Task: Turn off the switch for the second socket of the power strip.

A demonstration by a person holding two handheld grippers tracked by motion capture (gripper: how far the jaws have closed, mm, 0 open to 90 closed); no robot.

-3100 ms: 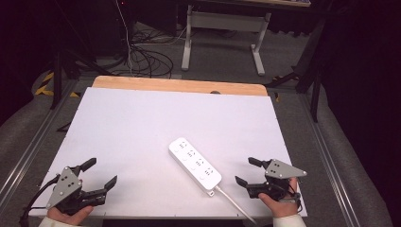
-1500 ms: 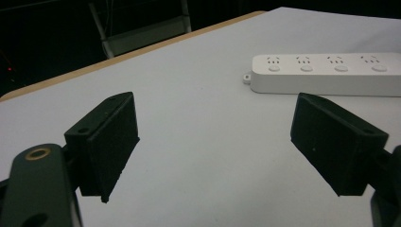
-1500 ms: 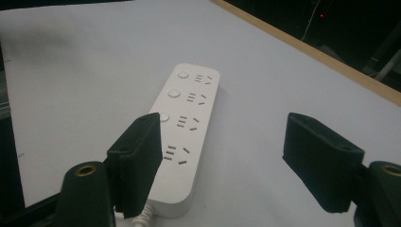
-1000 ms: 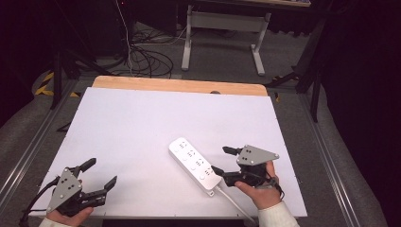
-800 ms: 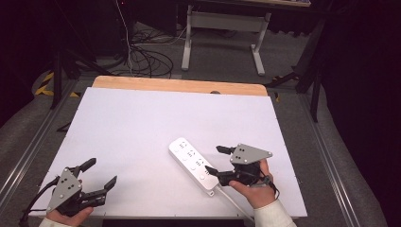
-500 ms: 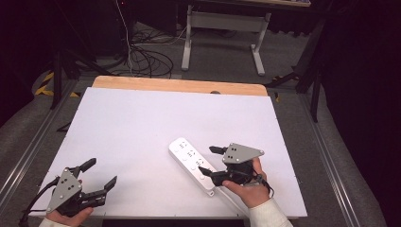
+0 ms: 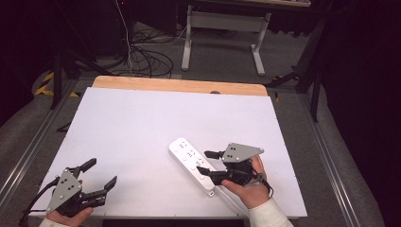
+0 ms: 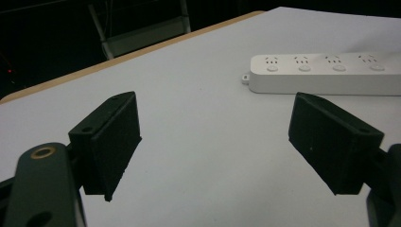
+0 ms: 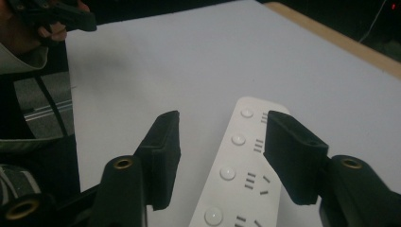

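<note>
A smooth white power strip (image 7: pixel 191 162) lies diagonally, far-left to near-right, on the matte surface (image 7: pixel 142 123); right gripper (image 7: pixel 211 165) spread over it, left gripper (image 7: pixel 100 175) released.

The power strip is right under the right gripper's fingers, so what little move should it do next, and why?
Probably lower the right gripper a little, then close it. Its fingers stand open on either side of the white power strip and seem to hover just above it, not gripping it yet. The left gripper waits open, far off near the table's corner.
</note>
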